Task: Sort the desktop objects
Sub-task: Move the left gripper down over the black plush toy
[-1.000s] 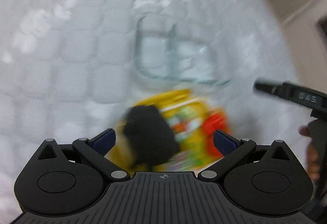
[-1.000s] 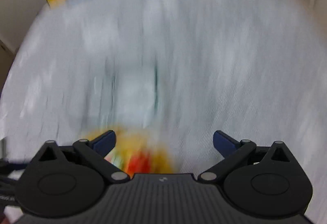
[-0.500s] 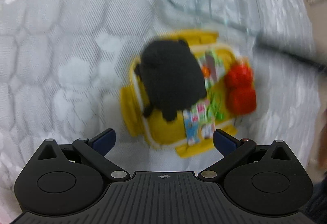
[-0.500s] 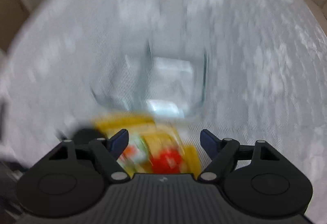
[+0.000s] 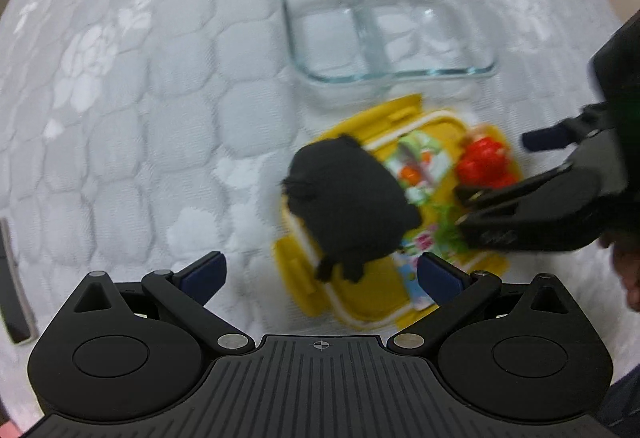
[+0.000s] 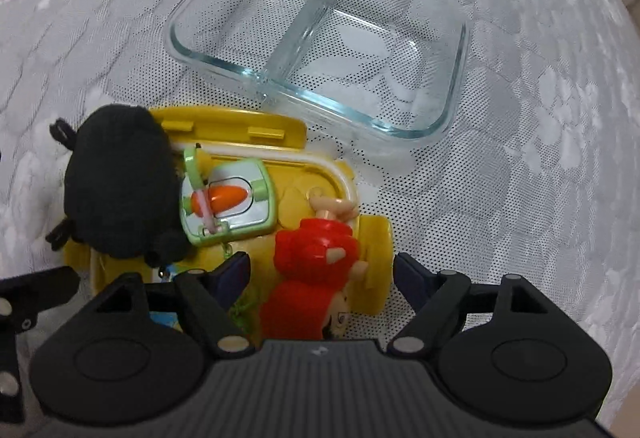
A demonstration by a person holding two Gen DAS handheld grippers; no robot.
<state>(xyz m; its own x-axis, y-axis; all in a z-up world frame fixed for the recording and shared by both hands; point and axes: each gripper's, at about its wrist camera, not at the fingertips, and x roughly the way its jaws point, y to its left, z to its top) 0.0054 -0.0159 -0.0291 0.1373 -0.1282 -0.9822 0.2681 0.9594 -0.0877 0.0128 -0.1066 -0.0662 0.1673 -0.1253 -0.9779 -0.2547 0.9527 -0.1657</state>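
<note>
Right tongs (image 6: 320, 270), spread, straddle red figurine (image 6: 316, 262) on yellow lid (image 6: 240, 122); left tongs (image 5: 320, 274), spread, hover near black pouch (image 5: 348, 198).

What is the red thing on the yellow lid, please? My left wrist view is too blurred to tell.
Observer: It is a red toy figure, lying down on the yellow lid.
Operator: Thank you. How does the right hand-held gripper stand to it?
Observer: The right hand-held gripper is open, with the figure between its fingers and not clamped.
Operator: And what is the green item by the black pouch?
Observer: It is a green-framed case with an orange carrot shape inside, touching the black pouch.
</note>
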